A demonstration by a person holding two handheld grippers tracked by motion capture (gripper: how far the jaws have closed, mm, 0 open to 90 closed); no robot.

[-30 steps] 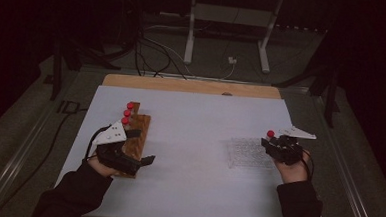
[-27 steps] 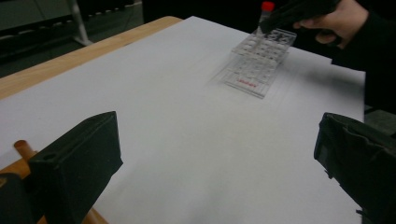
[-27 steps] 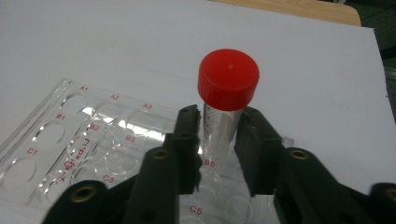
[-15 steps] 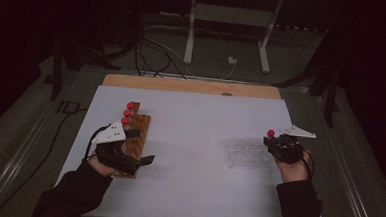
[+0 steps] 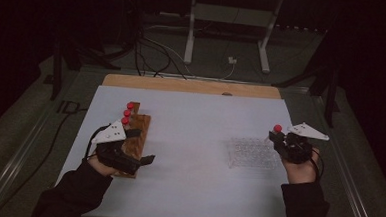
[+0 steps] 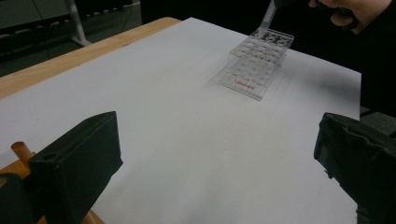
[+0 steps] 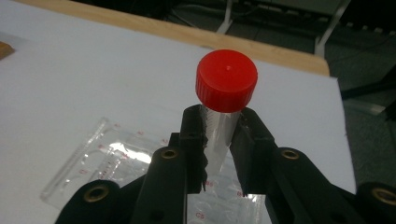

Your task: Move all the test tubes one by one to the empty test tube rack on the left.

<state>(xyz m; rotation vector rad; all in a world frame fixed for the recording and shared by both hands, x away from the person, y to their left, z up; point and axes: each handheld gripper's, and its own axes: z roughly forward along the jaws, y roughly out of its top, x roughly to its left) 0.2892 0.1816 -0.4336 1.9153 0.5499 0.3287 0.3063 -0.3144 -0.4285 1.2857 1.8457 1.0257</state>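
Note:
My right gripper (image 5: 281,138) (image 7: 220,135) is shut on a clear tube with a red cap (image 7: 226,80) (image 5: 277,128), held upright over the right end of a clear plastic rack (image 5: 253,152) (image 6: 259,62) (image 7: 107,161). In the left gripper view the tube's lower tip (image 6: 267,18) stands just above the rack's far edge. My left gripper (image 5: 141,147) (image 6: 219,168) is open with nothing between its jaws, beside a wooden block (image 5: 135,139) that carries three red-capped tubes (image 5: 126,113).
A white sheet (image 5: 193,153) covers the wooden table (image 5: 192,86). Cables (image 5: 154,51) and a metal stand (image 5: 227,35) lie on the floor beyond the far edge. The person's hands and dark sleeves (image 5: 66,197) come in from the near edge.

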